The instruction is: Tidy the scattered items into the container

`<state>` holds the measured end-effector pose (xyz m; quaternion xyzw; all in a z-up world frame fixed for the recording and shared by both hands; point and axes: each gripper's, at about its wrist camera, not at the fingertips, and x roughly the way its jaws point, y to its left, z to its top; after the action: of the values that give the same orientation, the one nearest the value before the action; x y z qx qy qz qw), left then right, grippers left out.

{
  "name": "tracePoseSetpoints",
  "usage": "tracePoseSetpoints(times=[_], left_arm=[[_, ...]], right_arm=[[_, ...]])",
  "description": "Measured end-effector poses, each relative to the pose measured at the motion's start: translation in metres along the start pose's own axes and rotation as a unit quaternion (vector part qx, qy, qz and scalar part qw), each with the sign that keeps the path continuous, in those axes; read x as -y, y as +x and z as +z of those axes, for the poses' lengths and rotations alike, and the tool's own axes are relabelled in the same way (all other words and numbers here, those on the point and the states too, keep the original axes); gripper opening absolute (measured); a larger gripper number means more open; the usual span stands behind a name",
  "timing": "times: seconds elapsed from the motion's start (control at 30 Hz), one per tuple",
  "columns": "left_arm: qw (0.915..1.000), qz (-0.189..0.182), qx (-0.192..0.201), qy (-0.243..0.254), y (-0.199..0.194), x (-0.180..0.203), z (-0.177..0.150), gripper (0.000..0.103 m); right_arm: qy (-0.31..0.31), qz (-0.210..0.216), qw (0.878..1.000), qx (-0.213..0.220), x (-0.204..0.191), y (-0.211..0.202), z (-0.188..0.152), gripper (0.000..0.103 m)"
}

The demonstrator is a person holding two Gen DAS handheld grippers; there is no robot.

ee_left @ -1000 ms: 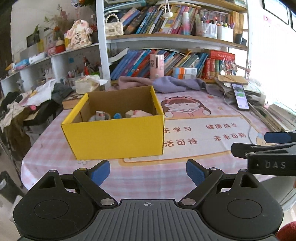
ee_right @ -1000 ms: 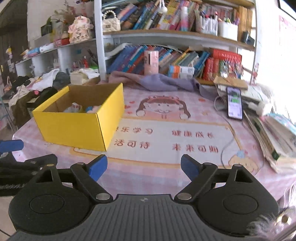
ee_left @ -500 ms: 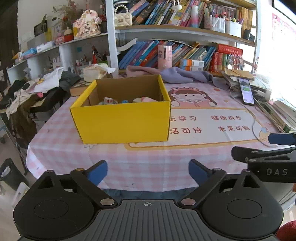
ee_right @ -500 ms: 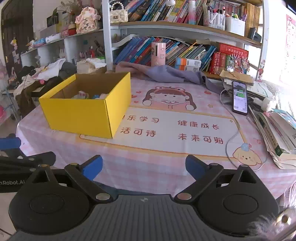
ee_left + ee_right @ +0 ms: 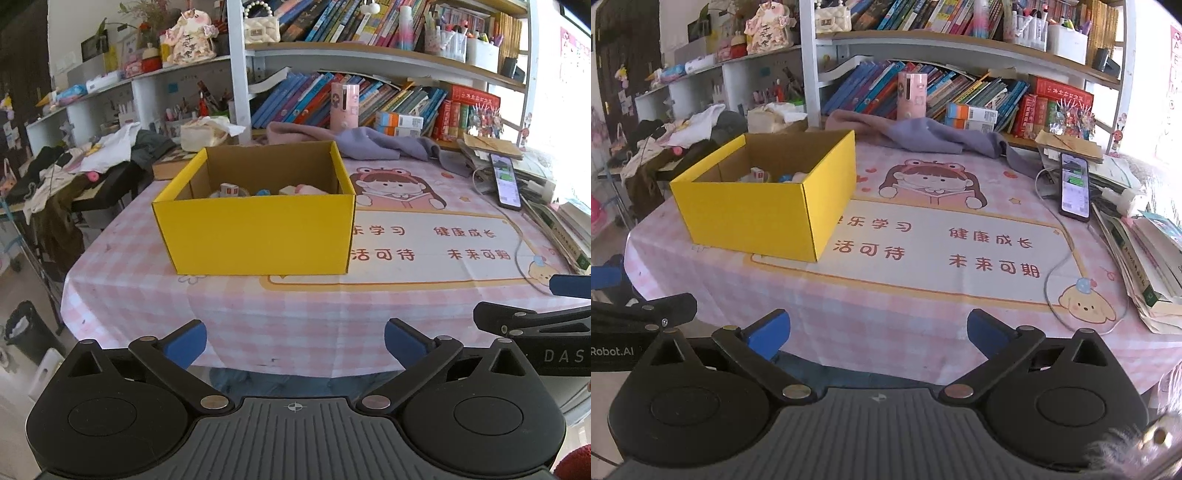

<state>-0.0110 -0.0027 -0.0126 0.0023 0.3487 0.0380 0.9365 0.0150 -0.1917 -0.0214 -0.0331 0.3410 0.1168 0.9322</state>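
Note:
A yellow cardboard box [image 5: 258, 236] [image 5: 768, 218] stands open on the pink checked tablecloth [image 5: 295, 310] [image 5: 886, 306], left of the printed mat. Several small items lie inside it, among them a white block with red marks [image 5: 229, 189] [image 5: 757, 172]. My left gripper [image 5: 295, 338] hangs over the table's near edge, well short of the box; its jaws are opening wide with nothing between them. My right gripper [image 5: 877, 328] also hovers at the near edge, jaws opening, nothing between them. Each gripper shows at the side of the other's view.
A phone [image 5: 1074, 186] on a cable lies at the right, beside stacked books and papers [image 5: 1145, 251]. A purple cloth [image 5: 923, 136] and a pink canister [image 5: 912, 96] sit at the back below bookshelves. Clothes are piled on a side table [image 5: 74, 162] to the left.
Both grippers have drawn back from the box toward the table's near edge, and their blue pads stand a little farther apart. The box and its contents have not moved.

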Motion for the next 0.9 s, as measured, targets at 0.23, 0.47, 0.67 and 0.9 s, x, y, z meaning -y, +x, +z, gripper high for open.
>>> tracePoseSetpoints(times=[0.23, 0.47, 0.67, 0.9], left_arm=[[0.9999, -0.004, -0.014, 0.005, 0.005, 0.005, 0.000, 0.103], [0.9997, -0.009, -0.020, 0.012, 0.008, 0.010, 0.000, 0.103], [0.9997, -0.010, -0.019, 0.013, 0.007, 0.011, 0.000, 0.103], [0.9996, -0.011, -0.017, 0.018, 0.005, 0.012, 0.000, 0.103]], right_arm=[[0.013, -0.014, 1.000, -0.010, 0.008, 0.001, -0.001, 0.103], [0.024, -0.015, 0.999, -0.022, 0.012, 0.003, -0.005, 0.103], [0.025, -0.015, 0.999, -0.023, 0.013, 0.003, -0.005, 0.103], [0.024, -0.014, 0.999, -0.022, 0.012, 0.003, -0.005, 0.103]])
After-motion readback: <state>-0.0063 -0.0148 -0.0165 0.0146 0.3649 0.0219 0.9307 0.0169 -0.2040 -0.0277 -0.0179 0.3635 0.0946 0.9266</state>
